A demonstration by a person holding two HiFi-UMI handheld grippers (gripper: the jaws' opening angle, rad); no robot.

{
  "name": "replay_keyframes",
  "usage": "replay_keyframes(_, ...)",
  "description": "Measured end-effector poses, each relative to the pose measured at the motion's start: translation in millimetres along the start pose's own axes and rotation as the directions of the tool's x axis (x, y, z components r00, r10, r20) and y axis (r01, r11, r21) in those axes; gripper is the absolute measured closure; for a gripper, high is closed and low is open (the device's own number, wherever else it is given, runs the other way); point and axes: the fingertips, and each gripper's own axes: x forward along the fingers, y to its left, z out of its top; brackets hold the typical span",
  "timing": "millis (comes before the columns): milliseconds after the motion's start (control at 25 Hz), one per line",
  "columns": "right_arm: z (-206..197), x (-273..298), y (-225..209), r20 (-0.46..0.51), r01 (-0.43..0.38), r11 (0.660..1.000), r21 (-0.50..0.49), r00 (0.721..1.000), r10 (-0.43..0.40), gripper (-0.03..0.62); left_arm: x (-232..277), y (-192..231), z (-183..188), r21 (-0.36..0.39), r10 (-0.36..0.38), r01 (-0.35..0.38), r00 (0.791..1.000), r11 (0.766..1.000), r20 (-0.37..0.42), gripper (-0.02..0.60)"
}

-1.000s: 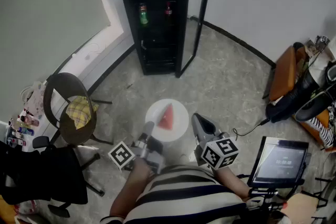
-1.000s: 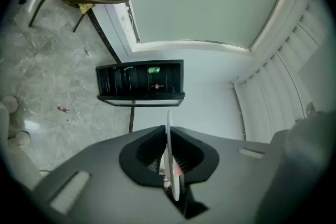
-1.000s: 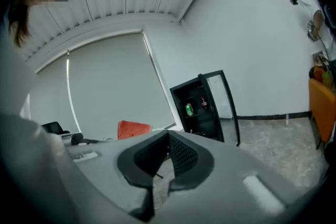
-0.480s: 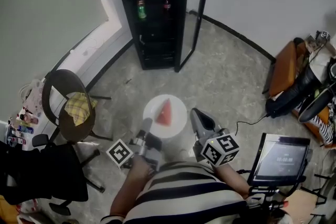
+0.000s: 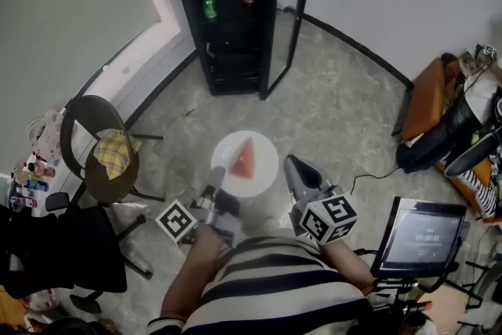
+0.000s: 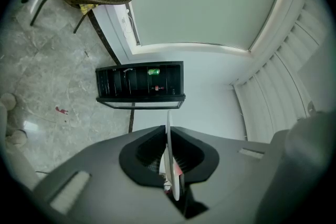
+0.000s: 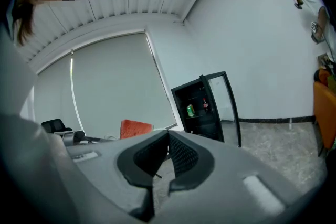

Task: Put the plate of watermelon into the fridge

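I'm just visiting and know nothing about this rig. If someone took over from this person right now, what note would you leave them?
Left gripper: shut on the rim of the plate, held above the floor.
Right gripper: jaws together, empty, beside the plate.
Watermelon slice lies on the plate. The fridge stands ahead by the wall, its door open.
Done: plate is in hand, door is open.
Left: carry the plate to the fridge, set it on a shelf, let go.
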Motion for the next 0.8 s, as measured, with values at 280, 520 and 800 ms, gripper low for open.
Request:
replay_keyframes(280,3,-1,-22,-0.041,-0.036,0.999,-0.034,0.999,0.035,0.592,28,-6,-24,0.005,-0.01,0.01,1.0,1.0,0.01,0.566)
replay_keyframes(520,5,-3,-35,-0.053,-0.028,0.999,-0.036,0.998,0.026,0.592,31,-1,-30,-0.009,0.005,-0.004,0.999,1.0,0.034,0.566)
replay_keyframes(800,8,22,-45,-0.057,-0.02,0.999,-0.046,0.998,0.017,0.592,55,4,-10,-0.009,0.013,-0.012,1.0,1.0,0.028,0.566)
